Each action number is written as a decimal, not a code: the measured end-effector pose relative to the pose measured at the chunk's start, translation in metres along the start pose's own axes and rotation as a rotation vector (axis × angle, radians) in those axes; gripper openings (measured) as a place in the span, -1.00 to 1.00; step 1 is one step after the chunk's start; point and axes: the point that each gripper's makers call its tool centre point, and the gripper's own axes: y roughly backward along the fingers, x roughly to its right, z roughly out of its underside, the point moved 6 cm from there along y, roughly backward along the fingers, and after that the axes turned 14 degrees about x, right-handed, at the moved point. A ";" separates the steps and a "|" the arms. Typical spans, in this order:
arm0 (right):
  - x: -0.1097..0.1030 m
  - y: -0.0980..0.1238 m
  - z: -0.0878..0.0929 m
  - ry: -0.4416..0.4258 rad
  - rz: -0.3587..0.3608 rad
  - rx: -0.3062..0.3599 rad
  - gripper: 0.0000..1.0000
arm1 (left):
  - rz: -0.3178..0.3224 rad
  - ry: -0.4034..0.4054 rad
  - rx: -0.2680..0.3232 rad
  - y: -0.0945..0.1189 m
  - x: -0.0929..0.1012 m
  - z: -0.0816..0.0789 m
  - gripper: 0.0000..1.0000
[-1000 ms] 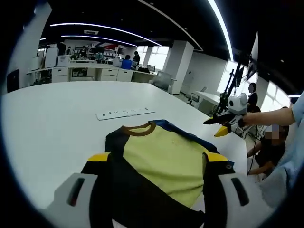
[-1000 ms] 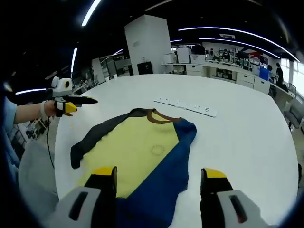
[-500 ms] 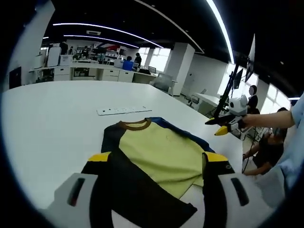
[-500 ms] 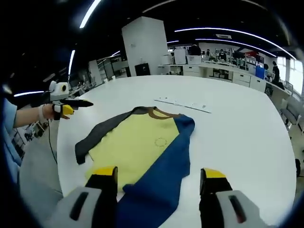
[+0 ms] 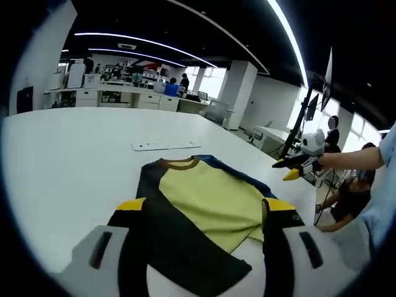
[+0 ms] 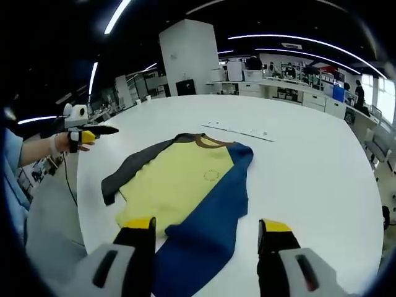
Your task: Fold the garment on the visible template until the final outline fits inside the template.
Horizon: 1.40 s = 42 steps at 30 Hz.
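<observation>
A yellow, black and blue T-shirt (image 5: 204,207) (image 6: 185,192) is laid flat on a broad white counter (image 5: 62,161) (image 6: 309,167), with its brown collar turned away from both cameras and towards a long white strip (image 5: 165,146) (image 6: 238,130) that lies just beyond the neckline, apart from the cloth. Wide bare counter is seen around the shirt on the far side and on both flanks; in the right gripper view the near counter edge is seen to curve past the black sleeve on the left. The left tool (image 5: 198,213) is held low over the shirt's black side, jaws apart, with the cloth seen between them; whether the jaws touch the cloth cannot be told. The right tool (image 6: 207,232) is held over the blue side, jaws likewise apart, with the blue hem between them. In the left gripper view the right tool (image 5: 292,169) is seen raised in a hand (image 5: 328,159) off the right side, well above the counter; in the right gripper view the left tool (image 6: 93,131) is seen raised in a hand (image 6: 65,141) at the left. An open-plan office with desks, a white column (image 6: 184,59) and ceiling light strips is seen behind.
</observation>
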 end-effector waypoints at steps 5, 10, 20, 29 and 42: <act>-0.005 0.010 0.020 -0.006 0.025 -0.020 0.13 | -0.005 0.018 -0.002 0.006 0.002 0.008 0.40; -0.016 0.022 0.044 -0.035 0.037 -0.055 0.04 | -0.004 0.030 -0.002 0.009 0.005 0.012 0.39; -0.034 0.039 0.085 -0.066 0.087 -0.098 -0.31 | 0.001 0.052 0.011 0.011 0.009 0.012 0.38; -0.043 0.055 0.108 -0.111 0.121 -0.113 -0.39 | 0.002 0.065 0.007 0.015 0.013 0.019 0.37; -0.052 0.057 0.115 -0.082 0.127 -0.142 -0.66 | 0.000 0.089 0.001 0.018 0.016 0.029 0.37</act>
